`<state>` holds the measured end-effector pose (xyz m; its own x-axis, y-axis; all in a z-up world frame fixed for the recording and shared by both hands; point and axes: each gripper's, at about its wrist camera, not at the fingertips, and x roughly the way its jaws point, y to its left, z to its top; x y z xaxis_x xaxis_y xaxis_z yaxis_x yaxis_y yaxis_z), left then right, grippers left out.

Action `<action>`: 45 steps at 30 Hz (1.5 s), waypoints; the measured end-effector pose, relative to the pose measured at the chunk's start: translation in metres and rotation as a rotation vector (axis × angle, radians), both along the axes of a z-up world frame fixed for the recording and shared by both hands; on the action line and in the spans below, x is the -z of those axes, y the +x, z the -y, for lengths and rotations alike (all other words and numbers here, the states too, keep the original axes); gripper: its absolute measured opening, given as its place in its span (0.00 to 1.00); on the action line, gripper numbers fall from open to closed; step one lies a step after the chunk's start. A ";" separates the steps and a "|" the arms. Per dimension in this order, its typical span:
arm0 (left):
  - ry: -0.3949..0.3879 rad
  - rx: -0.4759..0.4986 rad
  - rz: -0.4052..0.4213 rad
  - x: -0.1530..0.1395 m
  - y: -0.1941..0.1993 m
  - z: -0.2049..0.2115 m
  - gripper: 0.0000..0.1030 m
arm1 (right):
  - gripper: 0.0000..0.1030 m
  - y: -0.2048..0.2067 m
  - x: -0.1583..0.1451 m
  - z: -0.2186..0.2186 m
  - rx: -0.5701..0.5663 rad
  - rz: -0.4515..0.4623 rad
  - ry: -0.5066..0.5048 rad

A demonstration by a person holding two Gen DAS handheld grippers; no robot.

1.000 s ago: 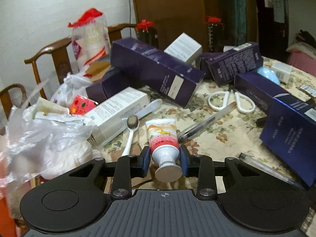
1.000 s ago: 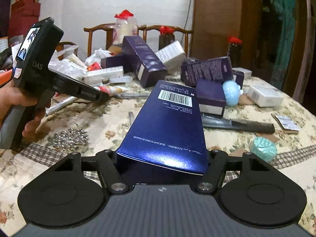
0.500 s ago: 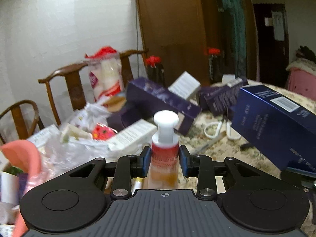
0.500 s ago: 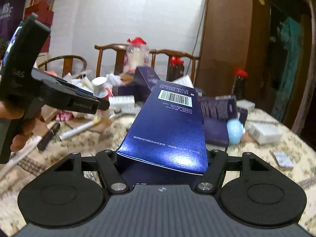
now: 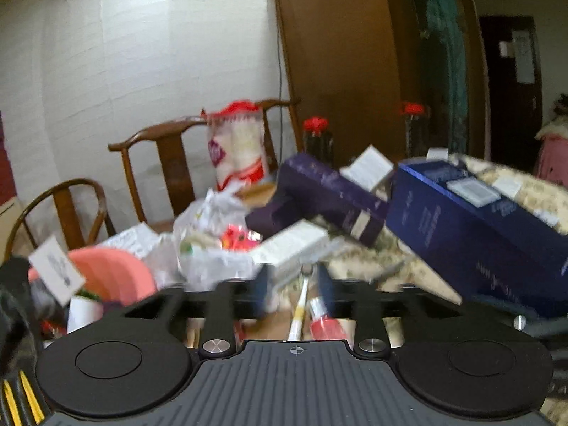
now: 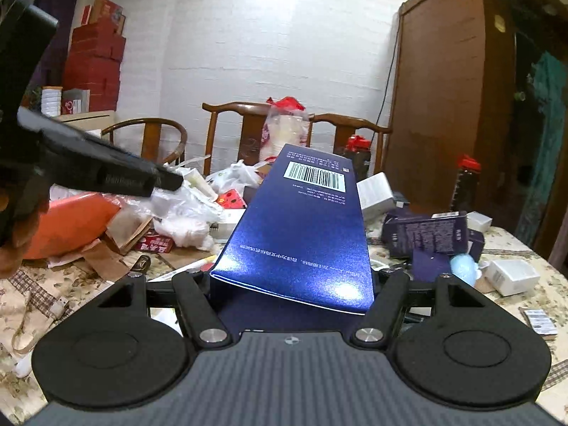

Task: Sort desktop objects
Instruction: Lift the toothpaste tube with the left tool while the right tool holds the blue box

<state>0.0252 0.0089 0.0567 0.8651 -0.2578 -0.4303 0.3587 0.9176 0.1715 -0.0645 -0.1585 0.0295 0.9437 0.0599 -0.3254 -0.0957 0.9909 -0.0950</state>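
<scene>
box point(image 6: 301, 227) up in the air, clamped near its base in our right gripper point(image 6: 291, 285), barcode end pointing away over the table point(image 6: 511, 248). we judge it light and stiff, thin card with glossy faces, so a squeeze too hard would dent the walls and a slack one would let it slide; holding low on the two narrow sides, as now, looks sound, though the long end will want to swing.

our left gripper point(image 5: 293, 280) has its fingers apart with nothing between them, we reckon, though blur softens the tips. below the gap lie a toothbrush point(image 5: 300, 310) and a red tube point(image 5: 325, 323) on the table.

left view gives us what the right cannot: the box's side face from outside, the pink tub point(image 5: 113, 277), the things under the left fingers. right view alone shows the barcode, the purple box point(image 6: 426, 232), the pale blue egg shape point(image 6: 463, 268) and white carton point(image 6: 513, 277) beyond.
</scene>
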 end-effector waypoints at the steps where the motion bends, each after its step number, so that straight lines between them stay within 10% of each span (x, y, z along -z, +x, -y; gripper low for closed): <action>1: 0.026 -0.006 -0.004 0.009 -0.002 0.005 0.70 | 0.68 0.002 0.003 -0.001 -0.001 -0.007 0.001; 12: 0.073 -0.087 -0.230 0.084 0.037 0.038 0.72 | 0.69 0.019 0.030 0.005 0.005 -0.075 0.018; 18: 0.101 -0.110 -0.188 0.090 0.049 0.050 0.71 | 0.69 0.034 0.038 0.015 0.018 -0.099 0.055; 20: 0.121 -0.109 -0.156 0.094 0.051 0.055 0.64 | 0.69 0.037 0.041 0.018 0.025 -0.102 0.070; 22: 0.102 -0.090 -0.151 0.096 0.050 0.057 0.31 | 0.69 0.040 0.043 0.022 0.029 -0.109 0.089; 29: 0.016 -0.062 -0.169 0.093 0.036 0.049 0.30 | 0.69 0.038 0.047 0.031 0.034 -0.097 0.111; 36: 0.062 -0.072 -0.160 0.094 0.027 0.051 0.33 | 0.75 0.048 0.055 0.033 0.035 -0.163 0.111; 43: 0.080 -0.119 -0.150 0.096 0.034 0.049 0.74 | 0.90 0.082 0.065 0.046 0.079 -0.294 0.152; 45: 0.044 -0.116 -0.170 0.096 0.036 0.042 0.69 | 0.89 0.084 0.070 0.047 0.070 -0.312 0.160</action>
